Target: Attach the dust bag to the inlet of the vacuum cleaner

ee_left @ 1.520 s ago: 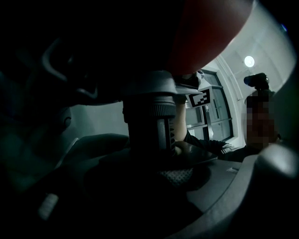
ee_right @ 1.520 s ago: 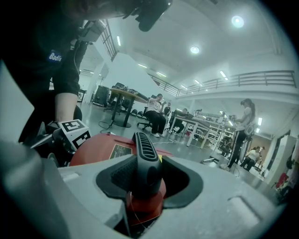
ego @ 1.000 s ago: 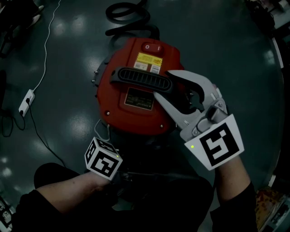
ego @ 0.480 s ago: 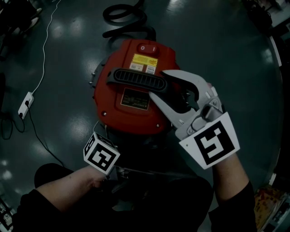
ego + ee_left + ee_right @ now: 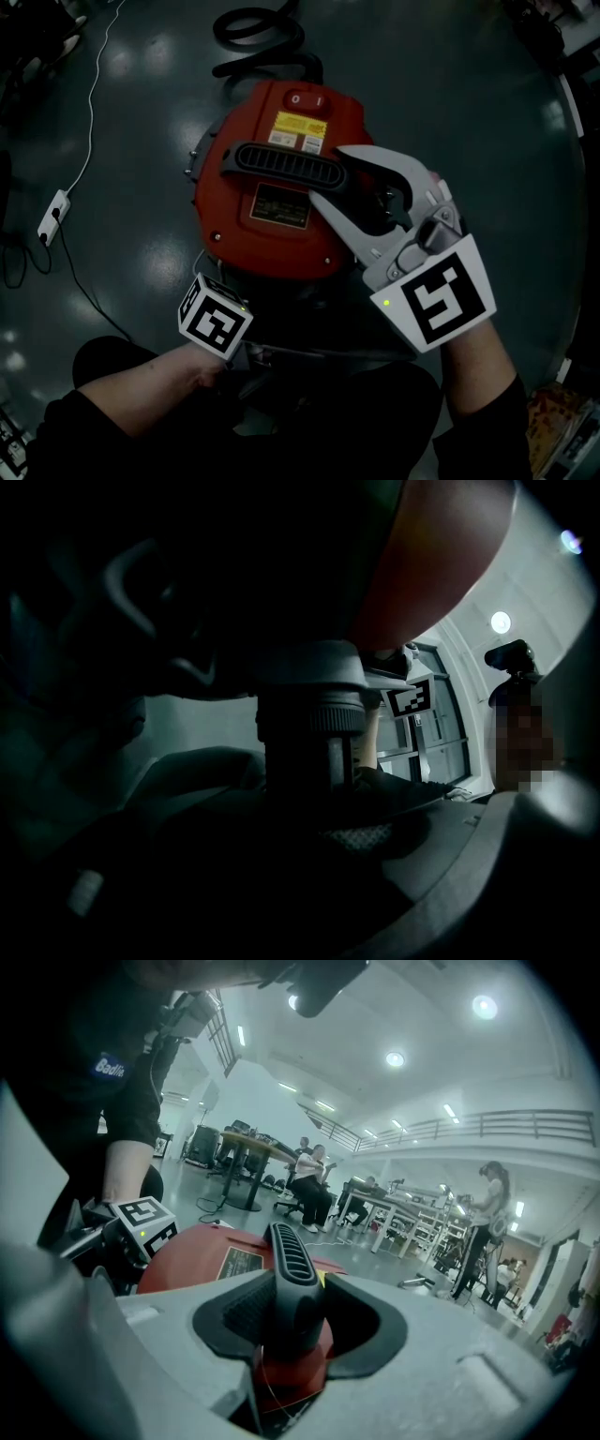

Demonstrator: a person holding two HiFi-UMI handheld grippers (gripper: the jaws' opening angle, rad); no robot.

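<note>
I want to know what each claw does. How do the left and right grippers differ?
The right gripper is shut on the black handle; the left gripper has just been opening its jaws, with a dark ribbed tube ahead, not pinched. The right gripper sits atop the red vacuum lid; the left gripper reaches underneath. Both carry marker cubes.

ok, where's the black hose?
Head view, top centre: the black hose lies coiled on the floor just beyond the red vacuum cleaner, on its switch side.
</note>
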